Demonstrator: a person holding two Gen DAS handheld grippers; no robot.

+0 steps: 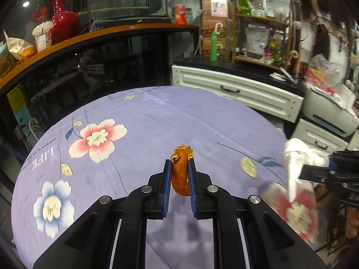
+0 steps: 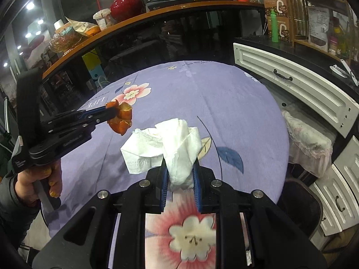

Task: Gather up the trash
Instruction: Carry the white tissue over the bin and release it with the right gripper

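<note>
My left gripper (image 1: 180,164) is shut on an orange peel (image 1: 179,172) and holds it above the purple flowered tablecloth (image 1: 157,121). In the right wrist view the left gripper (image 2: 112,112) shows at the left with the peel (image 2: 121,120) hanging from its tips. My right gripper (image 2: 180,163) is shut on a crumpled white tissue (image 2: 166,143) and holds it above the cloth (image 2: 235,112). In the left wrist view the right gripper (image 1: 314,168) enters from the right edge with the tissue (image 1: 296,159) drooping from it.
A white drawer cabinet (image 1: 235,89) stands beyond the table at the right. A dark curved counter (image 1: 89,44) with a red vase (image 1: 61,18) runs behind. A bin lined with a pale bag (image 2: 307,143) sits right of the table.
</note>
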